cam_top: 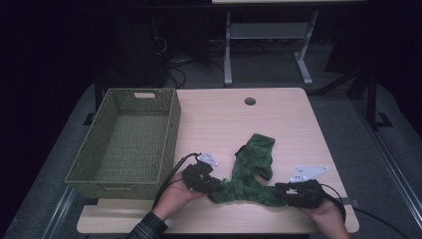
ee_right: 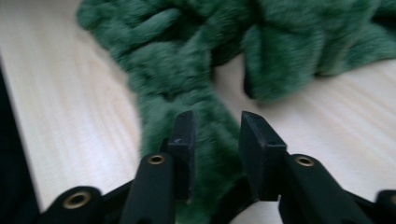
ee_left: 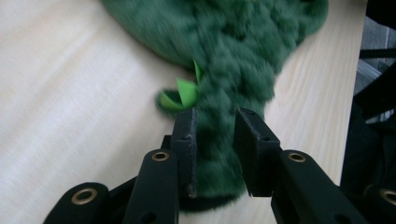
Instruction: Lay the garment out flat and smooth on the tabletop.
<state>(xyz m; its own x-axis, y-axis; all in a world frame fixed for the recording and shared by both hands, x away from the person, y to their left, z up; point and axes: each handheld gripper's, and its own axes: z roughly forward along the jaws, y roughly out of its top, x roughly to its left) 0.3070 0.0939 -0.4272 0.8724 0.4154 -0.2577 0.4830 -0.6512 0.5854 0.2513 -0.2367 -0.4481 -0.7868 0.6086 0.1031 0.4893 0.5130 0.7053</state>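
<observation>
Green fuzzy cloth (cam_top: 251, 172) on table (cam_top: 278, 119), left gripper (cam_top: 215, 185) and right gripper (cam_top: 279, 188) at its ends, basket (cam_top: 169, 134) left

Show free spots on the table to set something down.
Bare wood behind the green cloth, up to the cable hole, and right of it. The basket is empty. The front edge is crowded: left gripper, right gripper.

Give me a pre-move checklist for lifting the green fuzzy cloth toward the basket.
1. Left gripper jaws straddle a cloth end: ok.
2. Left pads pressing the cloth: cannot tell.
3. Right gripper jaws straddle the other end: ok.
4. Right pads pressing the cloth: cannot tell.
5. Basket empty and open on top: ok.
6. Cloth lying flat: not ok, it is bunched and twisted on the table.
</observation>
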